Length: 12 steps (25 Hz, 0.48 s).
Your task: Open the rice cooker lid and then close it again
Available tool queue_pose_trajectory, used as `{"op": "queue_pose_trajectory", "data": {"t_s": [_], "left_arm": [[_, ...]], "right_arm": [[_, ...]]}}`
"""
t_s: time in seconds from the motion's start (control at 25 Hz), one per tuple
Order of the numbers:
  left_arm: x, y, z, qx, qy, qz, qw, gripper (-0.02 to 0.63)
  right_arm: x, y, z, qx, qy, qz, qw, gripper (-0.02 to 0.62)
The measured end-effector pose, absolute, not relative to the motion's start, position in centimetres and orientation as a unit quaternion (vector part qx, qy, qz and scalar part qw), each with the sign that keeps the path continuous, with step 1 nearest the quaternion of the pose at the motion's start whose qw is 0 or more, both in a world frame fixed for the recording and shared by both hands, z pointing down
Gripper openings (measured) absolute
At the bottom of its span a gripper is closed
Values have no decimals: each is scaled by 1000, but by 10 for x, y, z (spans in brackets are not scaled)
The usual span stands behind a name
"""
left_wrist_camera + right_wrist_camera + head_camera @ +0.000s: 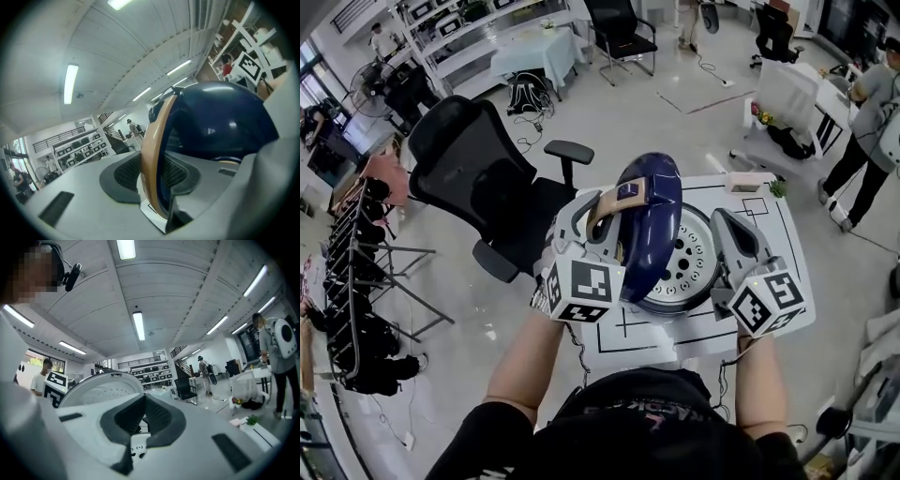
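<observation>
Left claw (609, 211) pinches the tan edge (152, 154) of the navy lid (654, 220), standing upright at frame centre over the open rice cooker (692, 264); right claw (733, 234), pressed together and empty, sits alongside; opening appears complete, and the next move calls for swinging the lid down to latch.

Navy lid (656, 214), perhaps tan-rimmed, white table (705, 191) with black lines, black chair (478, 169)

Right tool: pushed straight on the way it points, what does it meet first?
Probably nothing near. The shut right tool aims just past the right edge of the raised lid, toward a distant black chair. Depth unclear; it may clip the rim.
</observation>
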<state>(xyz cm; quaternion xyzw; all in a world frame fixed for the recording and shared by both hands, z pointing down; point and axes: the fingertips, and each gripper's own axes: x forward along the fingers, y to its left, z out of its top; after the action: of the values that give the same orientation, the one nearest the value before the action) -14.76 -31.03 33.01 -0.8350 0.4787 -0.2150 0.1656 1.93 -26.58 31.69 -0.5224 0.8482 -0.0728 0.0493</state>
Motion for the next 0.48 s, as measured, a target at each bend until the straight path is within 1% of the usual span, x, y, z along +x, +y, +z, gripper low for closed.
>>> {"op": "queue_pose_trajectory", "data": {"t_s": [0.48], "left_arm": [[-82, -301, 349, -798, 439, -328, 250, 130]], "right_arm": [[61, -260, 311, -490, 868, -72, 45, 2]]}}
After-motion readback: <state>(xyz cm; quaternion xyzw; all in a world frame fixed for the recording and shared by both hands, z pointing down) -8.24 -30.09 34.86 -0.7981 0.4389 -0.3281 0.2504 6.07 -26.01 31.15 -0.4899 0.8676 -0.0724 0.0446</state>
